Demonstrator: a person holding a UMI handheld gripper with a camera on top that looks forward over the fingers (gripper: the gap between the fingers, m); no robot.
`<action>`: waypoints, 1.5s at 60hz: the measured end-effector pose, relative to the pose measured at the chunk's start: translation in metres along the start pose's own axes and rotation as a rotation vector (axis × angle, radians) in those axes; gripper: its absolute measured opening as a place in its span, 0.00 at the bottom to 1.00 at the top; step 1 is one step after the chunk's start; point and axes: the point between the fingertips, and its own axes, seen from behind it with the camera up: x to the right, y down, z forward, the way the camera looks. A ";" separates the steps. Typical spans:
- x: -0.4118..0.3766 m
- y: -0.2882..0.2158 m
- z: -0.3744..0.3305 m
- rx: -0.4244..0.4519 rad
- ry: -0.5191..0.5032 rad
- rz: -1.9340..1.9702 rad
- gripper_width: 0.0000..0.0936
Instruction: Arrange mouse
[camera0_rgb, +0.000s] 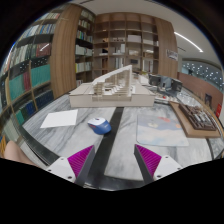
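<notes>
A white and blue computer mouse (99, 124) lies on the grey marble-patterned table (130, 145), just ahead of my left finger and a little left of the gap between the fingers. My gripper (113, 160) is open and empty, its magenta pads (79, 160) wide apart above the table. A white sheet or mouse mat (59, 119) lies to the left of the mouse. A dark seam in the table (108, 140) runs from between the fingers towards the mouse.
A white architectural model (115, 88) stands on the table beyond the mouse. A patterned mat (160, 127) lies to the right, with a wooden tray (200, 122) further right. Bookshelves (40, 60) line the left side and the back of the room.
</notes>
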 end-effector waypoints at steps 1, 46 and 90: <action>-0.004 -0.003 0.009 -0.002 -0.004 -0.006 0.88; -0.040 -0.063 0.235 -0.086 -0.110 -0.060 0.62; 0.212 -0.088 0.172 -0.010 0.183 0.130 0.42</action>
